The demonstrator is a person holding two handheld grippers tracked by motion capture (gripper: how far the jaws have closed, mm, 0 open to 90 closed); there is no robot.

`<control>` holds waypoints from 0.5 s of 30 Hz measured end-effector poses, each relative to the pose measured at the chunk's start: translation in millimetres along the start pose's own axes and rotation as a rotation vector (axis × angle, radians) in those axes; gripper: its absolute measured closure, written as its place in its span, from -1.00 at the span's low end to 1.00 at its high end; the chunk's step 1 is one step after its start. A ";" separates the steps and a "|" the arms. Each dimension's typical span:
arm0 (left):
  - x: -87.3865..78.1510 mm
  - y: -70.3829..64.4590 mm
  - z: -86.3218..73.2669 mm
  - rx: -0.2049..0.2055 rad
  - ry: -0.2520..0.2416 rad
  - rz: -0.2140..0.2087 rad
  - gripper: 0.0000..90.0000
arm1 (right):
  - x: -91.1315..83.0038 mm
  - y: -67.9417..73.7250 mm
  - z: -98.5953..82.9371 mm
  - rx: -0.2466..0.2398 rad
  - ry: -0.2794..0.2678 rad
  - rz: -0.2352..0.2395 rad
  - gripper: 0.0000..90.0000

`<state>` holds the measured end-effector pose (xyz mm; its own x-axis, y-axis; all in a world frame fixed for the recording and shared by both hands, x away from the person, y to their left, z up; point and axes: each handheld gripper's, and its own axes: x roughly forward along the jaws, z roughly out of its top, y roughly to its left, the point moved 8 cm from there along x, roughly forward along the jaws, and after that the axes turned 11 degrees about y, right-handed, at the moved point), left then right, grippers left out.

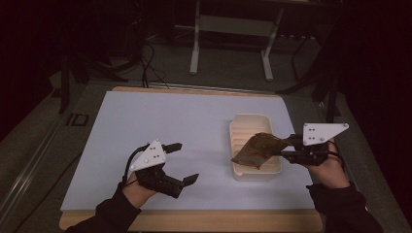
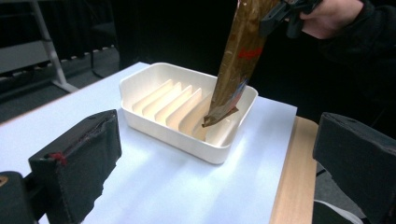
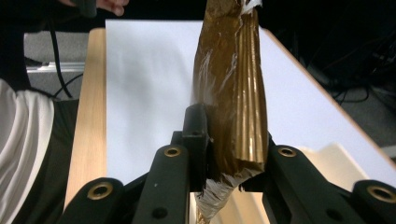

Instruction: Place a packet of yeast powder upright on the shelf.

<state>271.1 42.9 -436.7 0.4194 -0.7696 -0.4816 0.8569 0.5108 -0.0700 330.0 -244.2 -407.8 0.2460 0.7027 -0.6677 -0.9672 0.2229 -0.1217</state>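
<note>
A cream ribbed tray (image 1: 243,124) (image 2: 140,84) sits on the white mat at the right of the table. A brown foil packet (image 1: 258,149) (image 2: 239,56) (image 3: 233,93) hangs over the tray, its lower corner down between the ribs near the tray's front end. My right gripper (image 1: 286,147) (image 3: 229,140) is shut on the packet's end, held by a hand at the tray's right side. My left gripper (image 1: 183,162) (image 2: 210,158) stands open on the left of the tray, nothing between its black pads (image 2: 79,154), pointing toward the tray.
The white mat (image 1: 160,126) lies on a wooden table (image 1: 194,221) whose edge shows at front and right. Behind the table stand a metal frame (image 1: 231,34) and cables on the dark floor. Bare mat lies left of and behind the tray.
</note>
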 end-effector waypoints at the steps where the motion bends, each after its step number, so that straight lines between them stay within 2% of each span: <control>1: -0.9 2.5 -4.1 -0.008 -0.001 0.009 -0.97 | 0.2 -0.5 -3.7 0.002 0.007 0.002 0.70; 6: -2.8 5.6 -11.6 -0.030 -0.005 0.011 -0.97 | 3.8 -2.7 -15.5 0.004 0.045 0.003 0.70; 7: -2.5 6.8 -15.8 -0.031 -0.001 0.023 -0.97 | 7.3 -2.6 -20.7 0.010 0.064 0.014 0.70; 11: -0.8 6.8 -21.8 -0.023 0.008 0.032 -0.97 | 16.0 -1.6 -28.9 0.012 0.112 0.032 0.70; 12: 0.7 8.0 -26.7 -0.009 0.031 0.059 -0.97 | 18.5 -1.3 -30.7 0.008 0.126 0.028 0.70; 15: -0.2 9.9 -30.7 -0.017 0.030 0.067 -0.97 | 25.5 0.7 -33.6 0.013 0.128 0.041 0.70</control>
<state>270.3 59.8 -464.1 0.4660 -0.7221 -0.5113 0.8221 0.5670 -0.0515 333.4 -248.8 -449.6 0.1950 0.6199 -0.7600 -0.9753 0.2046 -0.0834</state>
